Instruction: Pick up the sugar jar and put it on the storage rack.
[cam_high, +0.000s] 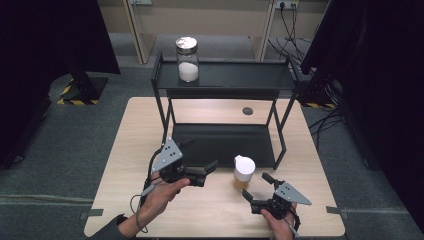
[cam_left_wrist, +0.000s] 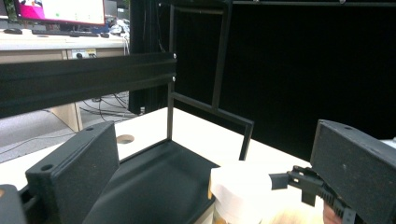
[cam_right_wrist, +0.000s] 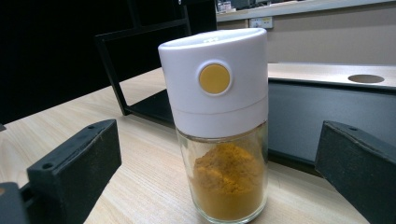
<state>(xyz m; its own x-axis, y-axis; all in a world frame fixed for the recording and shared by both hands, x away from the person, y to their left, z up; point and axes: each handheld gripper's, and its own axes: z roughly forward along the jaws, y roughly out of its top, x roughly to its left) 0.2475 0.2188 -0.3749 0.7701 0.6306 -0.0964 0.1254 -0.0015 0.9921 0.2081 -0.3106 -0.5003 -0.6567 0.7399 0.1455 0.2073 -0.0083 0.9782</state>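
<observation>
The light wooden table (cam_high: 150, 150) stood on grey carpet, with dark curtains on both sides and cables trailing along the floor at the right. A black two-tier rack (cam_high: 225, 80) took up the table's far half; a glass jar of white powder (cam_high: 187, 59) sat on its top shelf at the left. The spice jar (cam_high: 243, 172), white-capped and holding orange powder, stood upright on the table just in front of the rack's lower shelf. The left gripper (cam_high: 205, 172) hovered just beside it, fingers spread and holding nothing. The right gripper (cam_high: 256, 187) faced the jar with fingers wide apart, also holding nothing.
</observation>
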